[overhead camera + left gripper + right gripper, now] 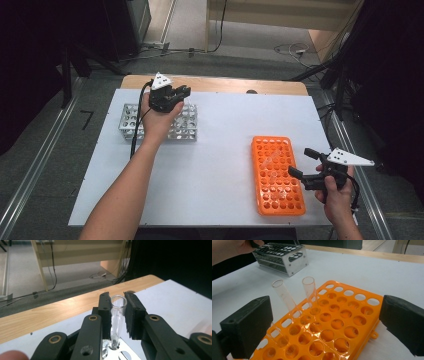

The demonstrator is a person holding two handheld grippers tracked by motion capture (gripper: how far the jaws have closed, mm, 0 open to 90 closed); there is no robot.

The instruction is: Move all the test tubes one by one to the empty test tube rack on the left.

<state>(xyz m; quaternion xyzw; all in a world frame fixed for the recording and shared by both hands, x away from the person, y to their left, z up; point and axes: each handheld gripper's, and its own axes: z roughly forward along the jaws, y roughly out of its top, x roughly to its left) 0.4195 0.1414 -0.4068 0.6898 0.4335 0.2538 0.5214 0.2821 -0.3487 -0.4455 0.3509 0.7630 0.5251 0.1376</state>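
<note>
In the high view, the left hand-held gripper [175, 95] hangs over the metal rack [186, 128] near the far left corner of the tabletop [210, 165], while the right hand-held gripper [303, 162] sits with its jaws spread beside the orange rack [280, 200] near the right edge. In the left gripper view, the left hand-held gripper [118, 308] is clamped on a clear glass tube [117, 317], upright, its lower end in a hole of the metal rack [125, 355]. In the right gripper view, the right hand-held gripper [325, 322] is wide open with nothing in it above the orange rack [342, 315], where two tubes [310, 295] stand tilted.
</note>
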